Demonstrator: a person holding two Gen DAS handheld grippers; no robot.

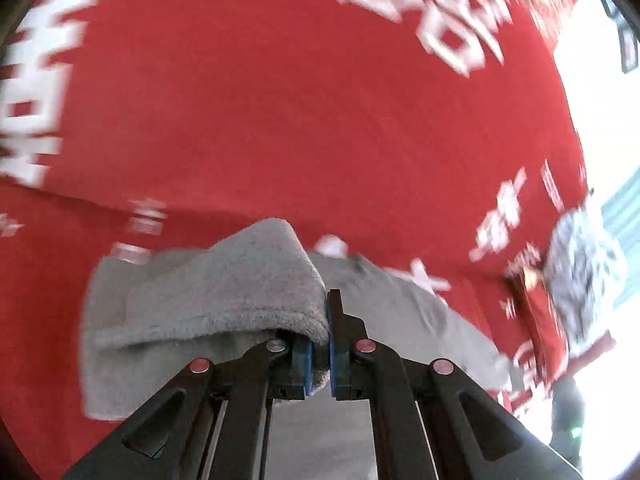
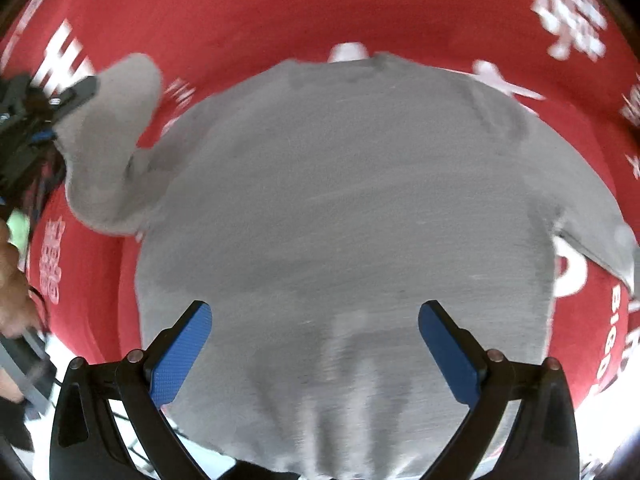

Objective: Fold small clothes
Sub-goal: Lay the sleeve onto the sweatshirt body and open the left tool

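A small grey shirt [image 2: 352,216] lies spread flat on a red cloth with white lettering [image 2: 248,12]. My left gripper [image 1: 320,344] is shut on the shirt's left sleeve [image 1: 224,292] and holds it lifted and folded over. In the right wrist view the left gripper [image 2: 60,108] shows at the far left with the raised sleeve [image 2: 108,140]. My right gripper [image 2: 316,340] is open and empty, its blue pads [image 2: 184,352] spread wide above the shirt's lower hem. The right sleeve [image 2: 600,236] lies flat at the right.
The red cloth [image 1: 280,100] covers the whole work surface. A grey patterned item [image 1: 580,272] lies at the cloth's right edge in the left wrist view. The person's hand [image 2: 12,280] shows at the left edge of the right wrist view.
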